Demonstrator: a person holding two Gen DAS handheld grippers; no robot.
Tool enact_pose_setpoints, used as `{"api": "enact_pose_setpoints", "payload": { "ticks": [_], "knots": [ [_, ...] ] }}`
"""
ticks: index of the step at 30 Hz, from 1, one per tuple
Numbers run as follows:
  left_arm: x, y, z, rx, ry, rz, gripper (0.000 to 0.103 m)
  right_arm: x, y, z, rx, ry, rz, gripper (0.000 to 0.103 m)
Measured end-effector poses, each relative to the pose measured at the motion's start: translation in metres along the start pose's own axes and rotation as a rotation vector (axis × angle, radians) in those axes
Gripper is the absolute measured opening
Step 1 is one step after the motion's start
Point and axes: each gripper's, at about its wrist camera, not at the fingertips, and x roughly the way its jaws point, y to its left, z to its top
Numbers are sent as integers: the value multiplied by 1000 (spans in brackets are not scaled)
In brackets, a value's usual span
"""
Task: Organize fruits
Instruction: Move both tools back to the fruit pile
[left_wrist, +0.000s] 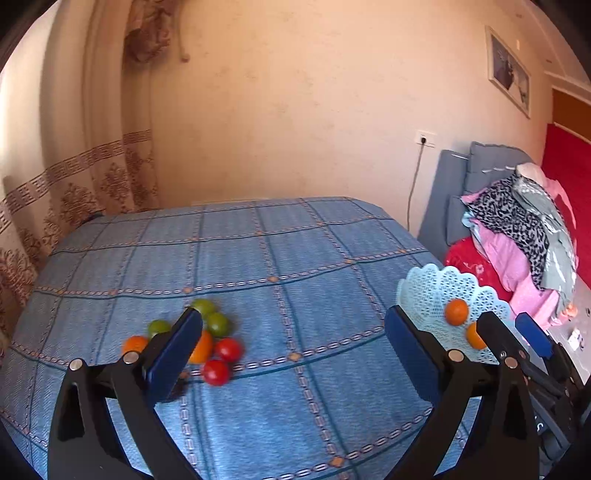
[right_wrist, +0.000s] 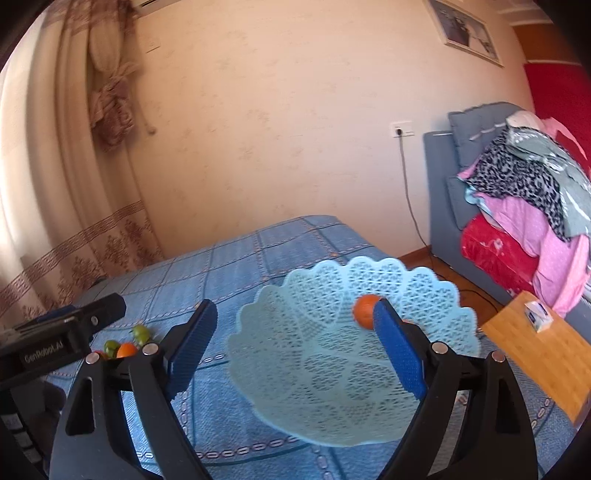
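Left wrist view showed the left claw spread wide with nothing between its pads, above a desk under a blue checked cloth. Loose fruits lay clustered by its left finger: green, orange and red, all round, with no long axis to tell. At right, a pale blue lattice basket held two oranges. Right wrist view showed the right claw also standing apart and empty over that basket, one orange beside its right pad.
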Motion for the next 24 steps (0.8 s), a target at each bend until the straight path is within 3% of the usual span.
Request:
{"api": "enact_pose_setpoints", "payload": {
  "ticks": [13,24],
  "knots": [
    [-4,69,-24,-78,21,125,98,8,42,-10,-96,48,77,88],
    [19,111,-49,-140,118,213,98,20,78,-24,-181,126,159,88]
  ]
}}
